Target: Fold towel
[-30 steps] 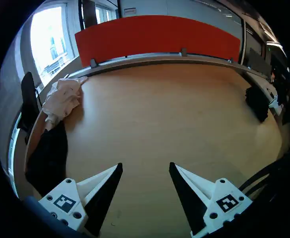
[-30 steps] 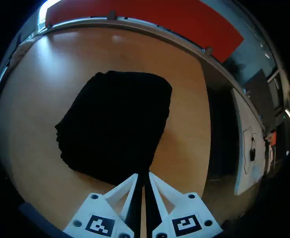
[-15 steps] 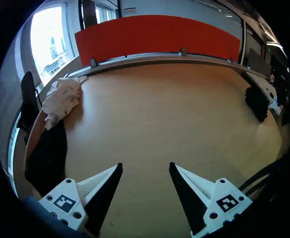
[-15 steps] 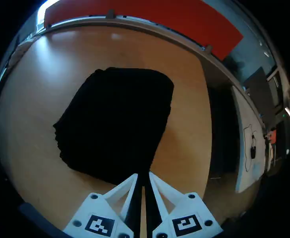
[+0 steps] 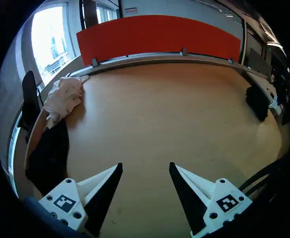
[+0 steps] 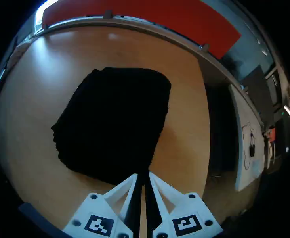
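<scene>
Standing by the tabletop (image 5: 165,111), I am watching the black towel (image 6: 113,123) lying flat on the wood, well inside the edges and right ahead of the right gripper (image 6: 144,174). It is showing a compact, roughly squared outline with one ragged, layered side on the left, so I am judging that at least one fold is already in it, though the cloth is too dark for me to count layers. The right gripper's jaws are drawn almost together, and the towel's near corner is running in right at their tips; I cannot tell whether any cloth is actually being pinched there. The left gripper (image 5: 145,164) is hovering over bare wood with its jaws spread wide and nothing between them, well apart from anything it could grasp. Off at the far left of the tabletop a cream cloth (image 5: 63,97) is sitting in a crumpled heap, with a dark cloth (image 5: 48,154) trailing just below it along the edge, and a red divider panel (image 5: 157,37) is running along the back. To my eye the task is sitting late: what is remaining is perhaps one more fold or a squaring of the edges, then letting go.
</scene>
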